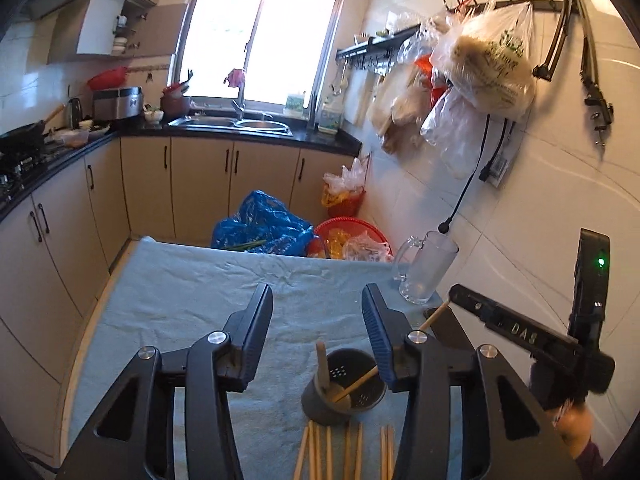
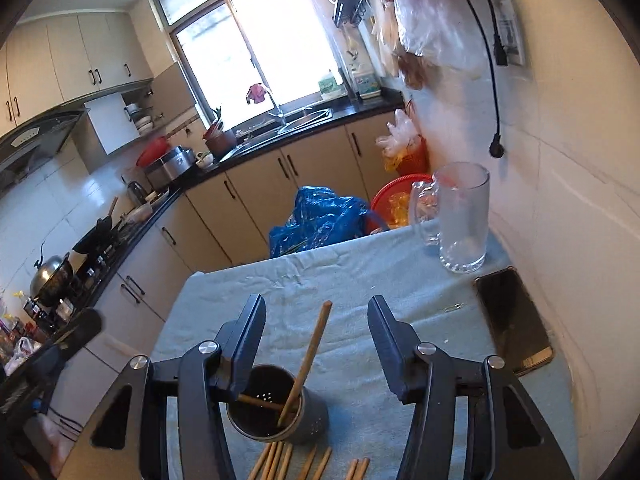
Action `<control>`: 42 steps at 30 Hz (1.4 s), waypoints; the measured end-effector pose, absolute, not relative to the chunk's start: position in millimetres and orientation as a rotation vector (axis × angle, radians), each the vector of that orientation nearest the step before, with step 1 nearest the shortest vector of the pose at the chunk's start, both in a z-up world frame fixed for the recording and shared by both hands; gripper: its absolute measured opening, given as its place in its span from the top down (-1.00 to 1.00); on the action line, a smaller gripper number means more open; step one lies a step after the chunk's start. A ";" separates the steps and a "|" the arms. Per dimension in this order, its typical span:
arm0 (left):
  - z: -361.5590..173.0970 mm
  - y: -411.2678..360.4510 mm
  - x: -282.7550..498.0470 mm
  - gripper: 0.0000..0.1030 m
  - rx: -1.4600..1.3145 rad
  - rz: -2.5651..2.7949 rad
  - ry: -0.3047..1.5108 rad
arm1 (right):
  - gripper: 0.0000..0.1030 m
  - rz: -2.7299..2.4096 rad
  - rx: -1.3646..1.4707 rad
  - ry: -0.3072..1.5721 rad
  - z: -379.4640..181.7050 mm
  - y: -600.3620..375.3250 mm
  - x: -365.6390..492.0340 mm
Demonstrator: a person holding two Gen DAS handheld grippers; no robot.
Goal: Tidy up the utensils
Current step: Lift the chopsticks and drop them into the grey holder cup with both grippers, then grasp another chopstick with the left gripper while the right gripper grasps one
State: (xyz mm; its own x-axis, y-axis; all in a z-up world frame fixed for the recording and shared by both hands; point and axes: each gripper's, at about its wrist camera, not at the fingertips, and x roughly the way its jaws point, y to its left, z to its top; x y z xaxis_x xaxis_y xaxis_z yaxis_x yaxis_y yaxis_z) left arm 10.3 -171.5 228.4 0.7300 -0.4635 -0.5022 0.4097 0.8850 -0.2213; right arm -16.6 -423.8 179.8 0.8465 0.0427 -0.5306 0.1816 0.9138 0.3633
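Hovering level — left hand-held gripper [image 1: 318, 312], right hand-held gripper [image 2: 316, 320], jaws apart

On my right hand-held gripper [image 1: 452, 300], seen from the left wrist view, I could read the raised letters "DAS" on its black side bar. A plastic bag [image 1: 494, 60] hanging on the wall carried green print, but it was too blurred for me to read. Cartons [image 1: 296, 104] by the sink showed green labels whose words I could not make out. A white label [image 2: 512, 36] on the wall in the right wrist view was also too small to read. I read nothing else.
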 end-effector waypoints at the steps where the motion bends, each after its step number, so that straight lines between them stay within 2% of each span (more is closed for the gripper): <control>1: 230.9 -163.5 3.0 0.11 -0.102 -0.477 0.575 | -0.11 -0.077 0.418 0.558 182.2 -423.1 -20.3; 7: 239.9 -117.0 -44.8 -0.02 -0.101 -0.444 0.533 | -0.17 -0.090 0.386 0.553 198.8 -422.2 -60.3; 11: 231.1 -91.2 -75.6 -0.24 -0.079 -0.409 0.518 | -0.30 -0.106 0.363 0.585 196.3 -424.9 -92.8; 15: 192.0 -81.6 -95.5 -0.24 -0.021 -0.419 0.597 | -0.35 -0.107 0.346 0.690 170.1 -424.2 -116.8; 19: 132.1 -94.3 -100.6 -0.24 0.043 -0.461 0.743 | -0.35 -0.060 0.369 0.845 112.4 -413.5 -130.4; 21: 104.6 -105.6 -103.7 -0.10 0.086 -0.489 0.799 | -0.35 -0.039 0.376 0.898 86.7 -406.0 -132.7; 22: 89.4 -112.5 -105.0 0.08 0.112 -0.509 0.834 | -0.34 -0.023 0.381 0.926 71.8 -400.0 -135.0; 26: 47.4 -127.0 -101.0 0.53 0.156 -0.548 0.951 | -0.13 0.028 0.390 0.982 34.6 -379.7 -138.9; 31: 20.9 -141.5 -91.3 0.54 0.206 -0.545 1.003 | 0.04 0.031 0.314 1.015 10.8 -359.6 -132.8; 37: 13.0 -158.1 -80.0 0.54 0.234 -0.559 1.033 | 0.28 0.017 0.269 1.010 5.8 -349.1 -118.9; 39: 12.4 -164.1 -77.4 0.63 0.260 -0.543 1.026 | 0.38 0.010 0.259 1.007 7.1 -348.5 -117.7; 40: 12.1 -165.3 -75.9 0.88 0.257 -0.530 1.030 | 0.44 0.001 0.257 1.006 7.8 -348.9 -116.3; 42: 12.7 -162.7 -72.2 0.87 0.220 -0.521 1.049 | 0.55 -0.001 0.277 1.003 8.7 -350.6 -114.4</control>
